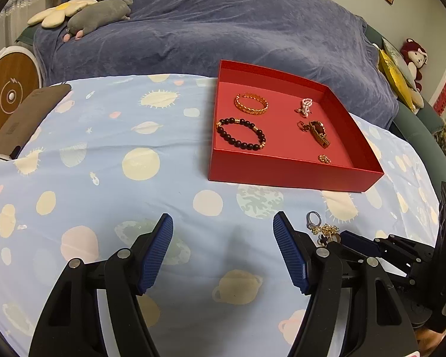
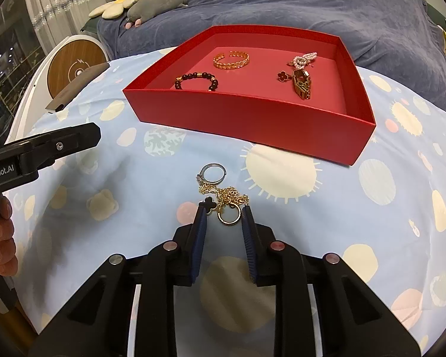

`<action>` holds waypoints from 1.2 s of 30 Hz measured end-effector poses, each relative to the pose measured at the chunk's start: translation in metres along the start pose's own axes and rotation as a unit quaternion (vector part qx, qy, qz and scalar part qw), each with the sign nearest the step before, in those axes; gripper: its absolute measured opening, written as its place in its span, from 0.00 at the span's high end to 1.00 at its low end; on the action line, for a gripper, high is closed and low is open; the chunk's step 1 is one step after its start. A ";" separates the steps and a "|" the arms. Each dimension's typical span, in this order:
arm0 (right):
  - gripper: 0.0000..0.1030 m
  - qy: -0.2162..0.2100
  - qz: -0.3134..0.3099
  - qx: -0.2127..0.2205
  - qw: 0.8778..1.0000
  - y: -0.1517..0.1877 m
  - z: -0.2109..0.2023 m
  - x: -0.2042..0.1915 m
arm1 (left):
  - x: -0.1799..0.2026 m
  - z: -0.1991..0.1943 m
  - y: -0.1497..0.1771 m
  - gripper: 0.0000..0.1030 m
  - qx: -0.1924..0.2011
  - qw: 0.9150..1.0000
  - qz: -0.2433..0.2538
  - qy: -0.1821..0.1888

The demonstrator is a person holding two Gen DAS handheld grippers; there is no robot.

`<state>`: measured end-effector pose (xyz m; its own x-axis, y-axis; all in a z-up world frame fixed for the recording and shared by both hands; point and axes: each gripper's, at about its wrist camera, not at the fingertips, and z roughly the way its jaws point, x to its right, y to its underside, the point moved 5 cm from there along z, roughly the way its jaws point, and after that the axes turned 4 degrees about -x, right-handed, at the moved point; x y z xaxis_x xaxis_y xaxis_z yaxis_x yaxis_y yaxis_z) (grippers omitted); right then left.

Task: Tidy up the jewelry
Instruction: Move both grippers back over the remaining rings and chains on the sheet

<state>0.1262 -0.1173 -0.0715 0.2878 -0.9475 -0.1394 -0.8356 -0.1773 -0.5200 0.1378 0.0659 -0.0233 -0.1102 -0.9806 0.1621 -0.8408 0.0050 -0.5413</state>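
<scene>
Step in hand: grabbing leftover gold chain tangle (image 2: 224,197) off bedsheet, near side of red tray (image 2: 252,119). Right gripper (image 2: 224,218) part-open, fingers straddling gold ring end (nothing pinched yet). Left gripper (image 1: 223,238) wide apart, idle. Next: close, lift, carry to tray.

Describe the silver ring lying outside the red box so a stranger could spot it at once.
Start at the red box on the planet-print sheet and look at the sheet just in front of its near wall. A small tangle of gold chain lies there, right ahead of the right gripper. The silver ring sits at the box-side end of the tangle, the only silver piece among gold.
</scene>
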 end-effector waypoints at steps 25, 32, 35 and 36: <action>0.84 -0.005 0.010 -0.001 1.000 0.001 -0.012 0.005 | 0.009 0.007 0.003 0.35 -0.008 1.000 0.004 0.003; 0.84 0.002 0.041 0.015 0.999 -0.005 -0.037 0.026 | 0.023 0.015 0.003 0.35 -0.015 1.000 0.014 0.011; 0.84 0.010 0.060 0.024 0.998 -0.009 -0.048 0.040 | 0.033 0.022 0.004 0.35 -0.022 0.999 0.022 0.015; 0.84 0.012 0.065 0.027 0.997 -0.009 -0.051 0.044 | 0.037 0.025 0.004 0.35 -0.024 0.999 0.025 0.018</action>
<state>0.1230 -0.1709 -0.0301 0.1675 -0.9676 -0.1888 -0.8387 -0.0392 -0.5431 0.1436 0.0245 -0.0398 -0.1702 -0.9714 0.1653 -0.8583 0.0638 -0.5092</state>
